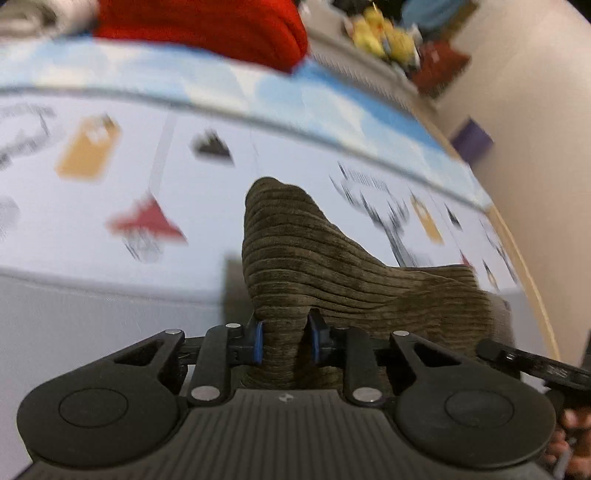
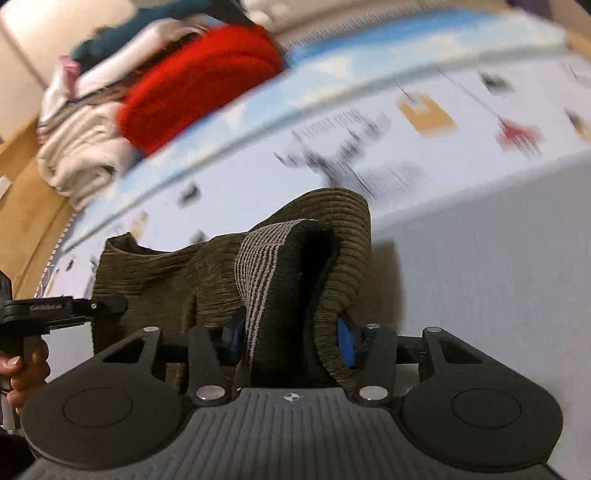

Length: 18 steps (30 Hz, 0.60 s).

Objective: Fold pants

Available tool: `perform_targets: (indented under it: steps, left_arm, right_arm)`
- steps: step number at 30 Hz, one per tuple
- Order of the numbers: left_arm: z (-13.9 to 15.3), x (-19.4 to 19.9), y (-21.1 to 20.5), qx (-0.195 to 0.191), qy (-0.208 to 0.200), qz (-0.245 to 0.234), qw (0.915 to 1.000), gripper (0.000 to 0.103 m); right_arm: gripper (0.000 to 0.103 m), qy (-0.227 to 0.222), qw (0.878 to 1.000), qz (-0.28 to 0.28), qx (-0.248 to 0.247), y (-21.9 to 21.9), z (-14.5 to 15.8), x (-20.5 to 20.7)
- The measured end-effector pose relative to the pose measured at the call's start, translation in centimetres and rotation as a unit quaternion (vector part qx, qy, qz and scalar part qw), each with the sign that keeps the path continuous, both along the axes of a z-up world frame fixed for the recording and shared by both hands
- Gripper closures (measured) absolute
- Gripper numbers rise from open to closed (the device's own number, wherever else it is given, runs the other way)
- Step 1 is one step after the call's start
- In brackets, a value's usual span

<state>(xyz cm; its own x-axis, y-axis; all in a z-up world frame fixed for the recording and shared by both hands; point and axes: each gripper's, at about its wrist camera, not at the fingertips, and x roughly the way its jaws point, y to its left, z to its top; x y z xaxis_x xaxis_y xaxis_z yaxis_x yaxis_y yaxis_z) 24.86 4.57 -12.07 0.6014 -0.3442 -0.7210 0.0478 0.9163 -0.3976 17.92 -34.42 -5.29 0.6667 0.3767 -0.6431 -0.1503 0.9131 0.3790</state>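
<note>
The olive-brown corduroy pants are held up above the printed bed sheet. My left gripper is shut on a bunched edge of the pants, which rise in a hump ahead of the blue pads. My right gripper is shut on the waistband end of the pants, where the striped inner lining shows. The cloth stretches between the two grippers. The other gripper shows at the far right of the left wrist view and at the far left of the right wrist view.
A red knit garment and a pile of white and teal clothes lie at the far side of the bed. Yellow soft toys sit on a shelf beyond. A wooden bed edge runs along the side.
</note>
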Motion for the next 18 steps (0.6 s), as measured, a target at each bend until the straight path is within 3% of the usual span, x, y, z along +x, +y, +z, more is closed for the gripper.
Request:
perform_targets:
  steps: [5, 8, 11, 15, 18]
  left_arm:
    - [2.2, 1.3, 3.4, 0.011, -0.062, 0.047, 0.9969, 0.077]
    - [2.9, 2.2, 4.8, 0.004, -0.084, 0.091, 0.9923, 0.071]
    - [3.2, 2.5, 5.8, 0.042, -0.080, 0.150, 0.9846, 0.060]
    - [3.0, 2.5, 5.7, 0.021, -0.045, 0.115, 0.9921, 0.059]
    - [2.8, 2.2, 4.7, 0.022, -0.037, 0.049, 0.9979, 0.059]
  right_arm:
    - [0.055, -0.091, 0.995, 0.027, -0.011, 4.9, 3.1, 3.0]
    - [0.054, -0.124, 0.992, 0.025, -0.010, 6.6, 4.0, 4.9]
    - [0.038, -0.112, 0.993, 0.004, -0.036, 7.9, 3.5, 7.3]
    - [0.038, -0.046, 0.990, -0.064, -0.117, 8.5, 1.3, 10.1]
    - [0.037, -0.038, 0.992, -0.065, -0.100, 8.4, 1.5, 10.3]
